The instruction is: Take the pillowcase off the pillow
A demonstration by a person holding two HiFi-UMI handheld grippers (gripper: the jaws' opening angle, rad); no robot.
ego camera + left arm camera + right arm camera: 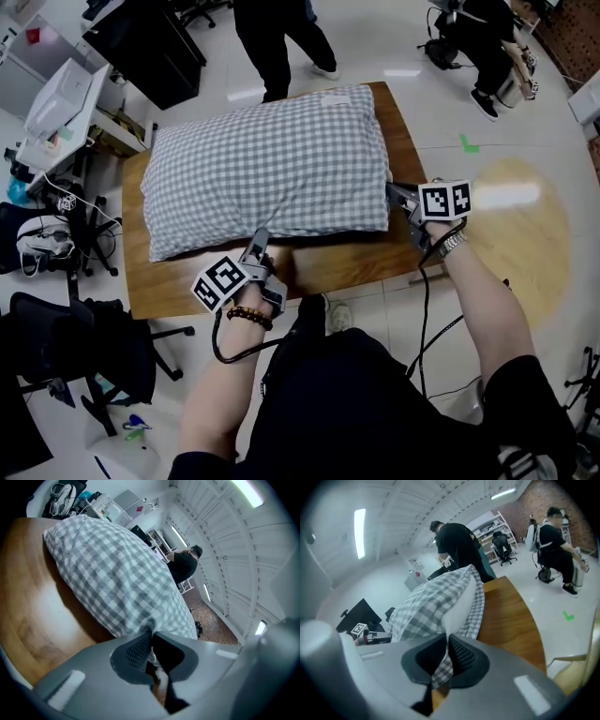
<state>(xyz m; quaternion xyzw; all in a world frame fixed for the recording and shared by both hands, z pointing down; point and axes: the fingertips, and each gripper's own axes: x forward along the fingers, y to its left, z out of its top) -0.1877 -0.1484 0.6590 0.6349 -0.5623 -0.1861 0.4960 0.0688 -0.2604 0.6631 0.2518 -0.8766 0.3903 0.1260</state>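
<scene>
A pillow in a grey-and-white checked pillowcase (272, 169) lies across the wooden table (328, 267). My left gripper (261, 236) is at the pillow's near edge. In the left gripper view it (151, 637) is shut on a pinch of checked cloth (112, 578). My right gripper (392, 190) is at the near right corner. In the right gripper view it (446, 641) is shut on the hem of the pillowcase (426, 606). There the cloth is lifted and the white pillow (461, 606) shows inside the opening.
A person (281, 37) stands just beyond the table's far edge, and another (487, 47) sits at the back right. Office chairs (56, 244) and a cluttered desk (66, 103) crowd the left side. A green tape mark (469, 143) is on the floor to the right.
</scene>
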